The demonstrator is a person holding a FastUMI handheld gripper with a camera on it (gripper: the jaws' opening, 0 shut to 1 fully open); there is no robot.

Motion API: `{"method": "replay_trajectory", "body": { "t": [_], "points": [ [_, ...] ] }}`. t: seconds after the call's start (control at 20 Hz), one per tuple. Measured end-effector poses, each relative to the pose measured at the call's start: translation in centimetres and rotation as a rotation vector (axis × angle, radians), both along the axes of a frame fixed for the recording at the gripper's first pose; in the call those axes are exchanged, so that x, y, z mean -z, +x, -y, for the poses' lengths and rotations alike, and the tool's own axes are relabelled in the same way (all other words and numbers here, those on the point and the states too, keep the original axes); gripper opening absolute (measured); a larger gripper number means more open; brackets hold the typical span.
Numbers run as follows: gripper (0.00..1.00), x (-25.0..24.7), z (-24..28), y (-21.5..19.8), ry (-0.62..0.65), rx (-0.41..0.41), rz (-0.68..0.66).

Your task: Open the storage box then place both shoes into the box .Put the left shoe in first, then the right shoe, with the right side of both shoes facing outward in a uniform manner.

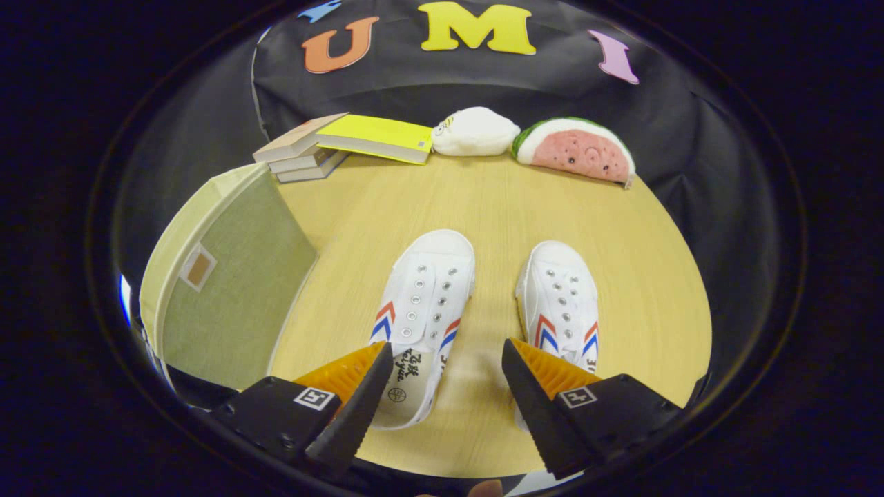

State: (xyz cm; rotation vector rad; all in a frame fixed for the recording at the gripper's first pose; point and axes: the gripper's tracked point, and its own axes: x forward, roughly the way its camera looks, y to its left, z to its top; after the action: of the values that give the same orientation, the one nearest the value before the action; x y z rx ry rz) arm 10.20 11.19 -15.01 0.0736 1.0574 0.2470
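Observation:
Two white canvas shoes with red and blue chevrons lie on the wooden table [483, 200], toes pointing away from me. The left shoe [425, 304] sits just ahead of my left finger, its heel partly hidden behind that finger. The right shoe [561, 304] lies just ahead of my right finger, heel hidden as well. My gripper [447, 355] is open above the shoes' heels, with bare table between its fingers. A pale green fabric storage box [228, 283] stands to the left of the shoes, lid shut, a small label patch on its top.
At the table's far side lie a stack of books [307, 155] with a yellow book [376, 137] on top, a white plush toy [474, 131] and a watermelon-slice plush [577, 148]. Black cloth wall rises behind them. The table's right edge runs close to the right shoe.

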Motion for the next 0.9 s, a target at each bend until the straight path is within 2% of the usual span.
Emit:
{"method": "replay_trajectory", "body": {
  "t": [0.25, 0.35, 0.6, 0.7, 0.75, 0.9],
  "points": [
    [0.99, 2.1, 0.1, 1.3, 0.042, 0.079, -0.064],
    [0.87, 2.8, -0.4, 1.5, 0.078, 0.094, -0.100],
    [0.36, 2.9, -2.1, 1.5, 0.216, 0.110, -0.126],
    [0.23, 3.1, -2.0, 1.5, 0.200, 0.096, -0.112],
    [0.22, 2.9, -2.0, 1.4, 0.195, 0.093, -0.104],
    [0.07, 2.7, -2.0, 1.4, 0.263, 0.128, -0.101]
  ]
}}
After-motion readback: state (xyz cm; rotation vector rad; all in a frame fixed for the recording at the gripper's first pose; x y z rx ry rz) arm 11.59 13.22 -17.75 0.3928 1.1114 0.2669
